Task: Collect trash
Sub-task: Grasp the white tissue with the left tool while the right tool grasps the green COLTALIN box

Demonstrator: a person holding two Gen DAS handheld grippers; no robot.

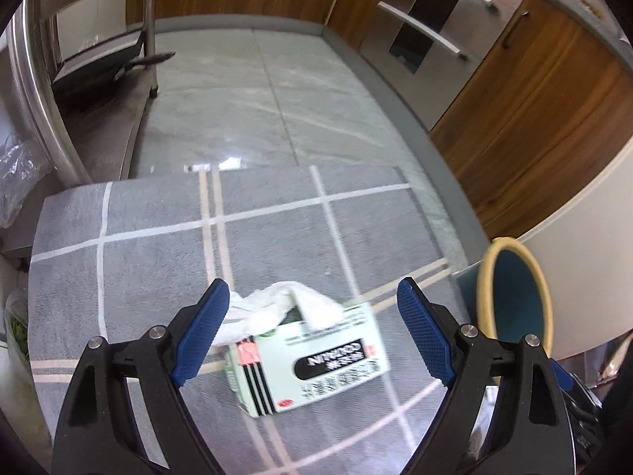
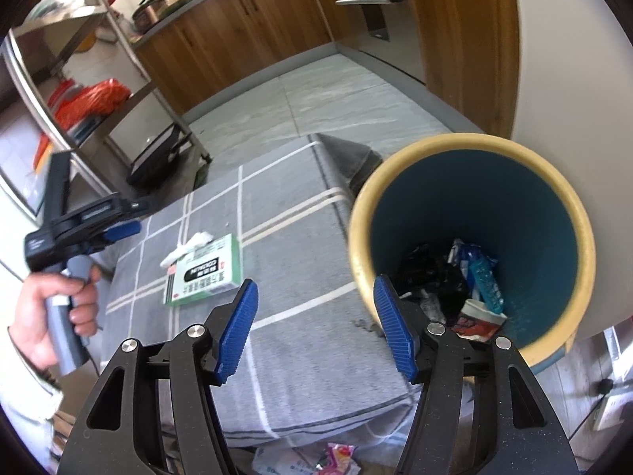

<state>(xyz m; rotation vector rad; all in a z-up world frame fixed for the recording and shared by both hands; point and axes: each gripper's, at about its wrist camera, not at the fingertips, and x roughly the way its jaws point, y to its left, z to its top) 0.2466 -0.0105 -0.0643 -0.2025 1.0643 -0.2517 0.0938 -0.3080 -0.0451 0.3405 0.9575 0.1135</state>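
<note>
A pale green carton [image 1: 316, 360] lies on the grey checked cloth [image 1: 158, 261], with a crumpled white tissue [image 1: 285, 308] draped over its far end. My left gripper [image 1: 312, 283] hangs open just above them, its blue pads either side of the carton and not touching it. In the right wrist view the same carton [image 2: 205, 273] and tissue [image 2: 190, 247] lie to the left, with the left gripper [image 2: 118, 233] held by a hand [image 2: 59, 308] beside them. My right gripper [image 2: 314, 281] stands open and empty beside the yellow-rimmed blue bin [image 2: 470, 142], which holds several wrappers [image 2: 482, 273].
The bin [image 1: 514, 297] stands at the cloth's right edge. A steel shelf rack [image 2: 99, 91] with red bags [image 2: 95, 99] is on the left, and wooden cabinets [image 1: 534, 99] run behind and to the right. Loose wrappers [image 2: 328, 459] lie on the floor below the cloth's near edge.
</note>
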